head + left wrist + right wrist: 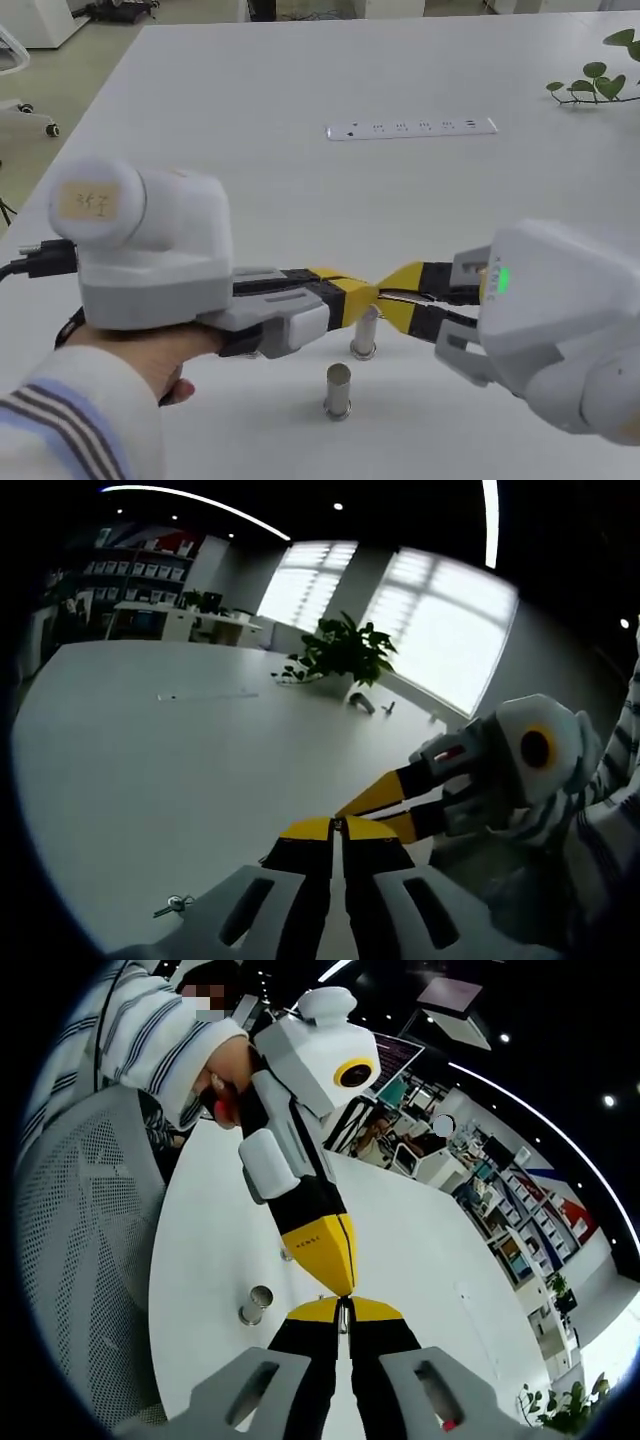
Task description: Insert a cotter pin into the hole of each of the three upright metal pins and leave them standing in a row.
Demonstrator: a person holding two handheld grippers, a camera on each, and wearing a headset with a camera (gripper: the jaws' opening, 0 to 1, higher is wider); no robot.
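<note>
Squeezed a cotter pin (343,1322) in the right gripper (343,1306), tip to tip with the left gripper (338,826), its fingers pressed together, over a metal pin (365,336).

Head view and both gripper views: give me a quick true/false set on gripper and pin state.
1. The left gripper and right gripper meet tip to tip just over an upright metal pin. True.
2. The left gripper's jaws are wide open. False: in the left gripper view they are shut together.
3. A loose cotter pin lies on the table in the left gripper view. True.
4. The nearer metal pin lies on its side. False: it stands upright.
5. The right gripper is shut on a thin cotter pin. True.
</note>
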